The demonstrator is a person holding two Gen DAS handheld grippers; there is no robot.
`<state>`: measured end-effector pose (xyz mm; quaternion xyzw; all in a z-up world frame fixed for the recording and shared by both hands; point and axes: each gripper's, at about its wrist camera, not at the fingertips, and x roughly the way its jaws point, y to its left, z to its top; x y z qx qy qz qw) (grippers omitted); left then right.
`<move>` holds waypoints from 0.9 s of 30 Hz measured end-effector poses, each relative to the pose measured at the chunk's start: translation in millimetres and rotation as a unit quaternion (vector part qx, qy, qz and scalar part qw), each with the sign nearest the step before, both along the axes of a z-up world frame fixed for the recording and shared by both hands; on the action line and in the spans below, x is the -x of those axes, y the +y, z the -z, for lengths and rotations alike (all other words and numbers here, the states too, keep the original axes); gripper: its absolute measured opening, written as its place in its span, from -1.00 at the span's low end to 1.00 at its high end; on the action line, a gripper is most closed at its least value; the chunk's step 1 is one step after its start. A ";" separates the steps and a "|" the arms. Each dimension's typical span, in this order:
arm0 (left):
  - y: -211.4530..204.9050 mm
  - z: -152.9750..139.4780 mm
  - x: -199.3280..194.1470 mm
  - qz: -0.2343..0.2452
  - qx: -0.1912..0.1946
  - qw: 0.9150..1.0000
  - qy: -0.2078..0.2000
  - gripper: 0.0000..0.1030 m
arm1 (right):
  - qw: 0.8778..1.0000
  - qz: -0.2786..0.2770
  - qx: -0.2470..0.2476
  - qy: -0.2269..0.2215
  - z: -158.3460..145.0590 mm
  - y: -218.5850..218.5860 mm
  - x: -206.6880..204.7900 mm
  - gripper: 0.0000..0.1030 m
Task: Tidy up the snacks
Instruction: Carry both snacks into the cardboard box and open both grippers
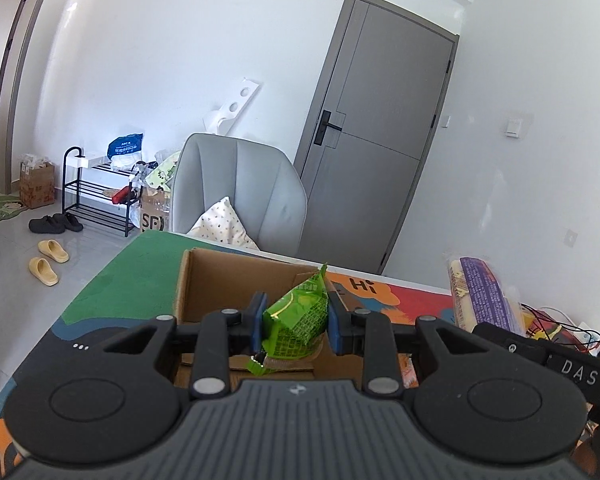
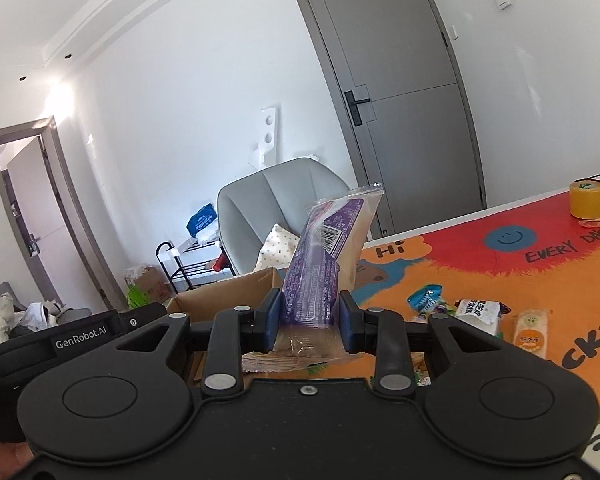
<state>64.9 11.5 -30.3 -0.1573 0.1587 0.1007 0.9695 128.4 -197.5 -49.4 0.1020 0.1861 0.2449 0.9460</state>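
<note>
My left gripper (image 1: 296,326) is shut on a green snack packet (image 1: 298,320) and holds it over the near edge of an open cardboard box (image 1: 228,276) on the table. My right gripper (image 2: 310,318) is shut on a long purple and cream snack packet (image 2: 328,256), held upright to the right of the same box (image 2: 228,290). That packet also shows in the left wrist view (image 1: 480,296). Several loose snack packets lie on the mat: a blue one (image 2: 424,298), a white one (image 2: 478,312) and an orange one (image 2: 532,332).
The table has a colourful mat (image 2: 480,264). A yellow tape roll (image 2: 587,199) and cables stand at the far right. A grey chair (image 1: 240,188) with a cushion is behind the table, with a grey door (image 1: 380,144) beyond.
</note>
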 end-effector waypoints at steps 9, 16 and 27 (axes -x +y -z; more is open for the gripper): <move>29.0 14.2 -11.5 -0.021 0.019 0.999 0.023 -0.43 | 0.999 -0.029 0.013 0.007 0.9 35.3 -7.7 -0.40; 40.8 25.1 -16.8 -0.022 0.035 0.998 0.038 -0.37 | 0.999 -0.040 0.030 0.013 6.4 62.7 -11.0 -0.40; 47.7 20.0 -1.2 -0.044 0.032 0.998 0.035 -0.01 | 0.998 -0.054 0.038 0.014 8.5 84.5 -12.5 -0.15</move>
